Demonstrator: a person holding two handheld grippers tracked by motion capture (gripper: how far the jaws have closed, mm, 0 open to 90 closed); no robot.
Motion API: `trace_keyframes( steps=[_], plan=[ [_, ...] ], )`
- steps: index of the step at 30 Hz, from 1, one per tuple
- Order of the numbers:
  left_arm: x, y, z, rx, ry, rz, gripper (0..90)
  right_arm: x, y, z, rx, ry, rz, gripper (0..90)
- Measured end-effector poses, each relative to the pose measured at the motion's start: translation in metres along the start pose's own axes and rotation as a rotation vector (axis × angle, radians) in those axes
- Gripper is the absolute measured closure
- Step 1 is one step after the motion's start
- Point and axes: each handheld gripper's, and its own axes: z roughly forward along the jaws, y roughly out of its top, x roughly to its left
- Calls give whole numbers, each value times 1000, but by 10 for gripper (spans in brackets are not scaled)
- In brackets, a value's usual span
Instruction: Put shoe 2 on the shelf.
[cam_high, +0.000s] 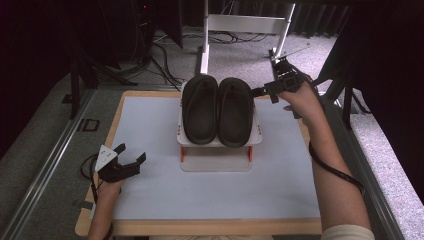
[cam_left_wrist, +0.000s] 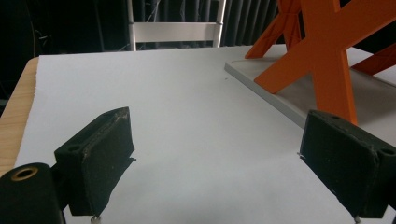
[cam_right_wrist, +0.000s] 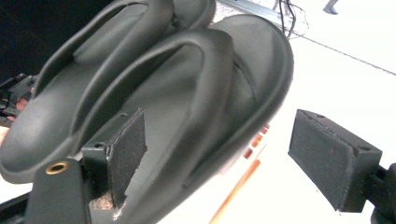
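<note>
Two black slippers lie side by side on a small white rack with orange legs, standing on a white mat. The left slipper and right slipper point away from me. My right gripper is open at the right slipper's far outer edge. In the right gripper view, that slipper's rim lies between the jaws of the right gripper, one pad over the slipper and one outside it. My left gripper rests open and empty over the mat at the near left.
The rack's grey base plate sits just right of my left gripper. The mat covers a wooden table. Beyond the table a white metal frame and cables lie on the carpet. A metal rail runs along the left.
</note>
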Motion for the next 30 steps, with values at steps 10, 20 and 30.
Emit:
trace_keyframes(
  steps=[10, 20, 30],
  plan=[
    [0, 0, 0, -2, 1, 3, 86, -18, -32, -14, -97, -54, -24, 148],
    [0, 0, 0, -1, -2, 0, 87, -37, -74, -8, -149, -80, -4, 141],
    [0, 0, 0, -1, -1, -1, 87, -59, -117, 7, -183, -132, 28, 141]
  ],
)
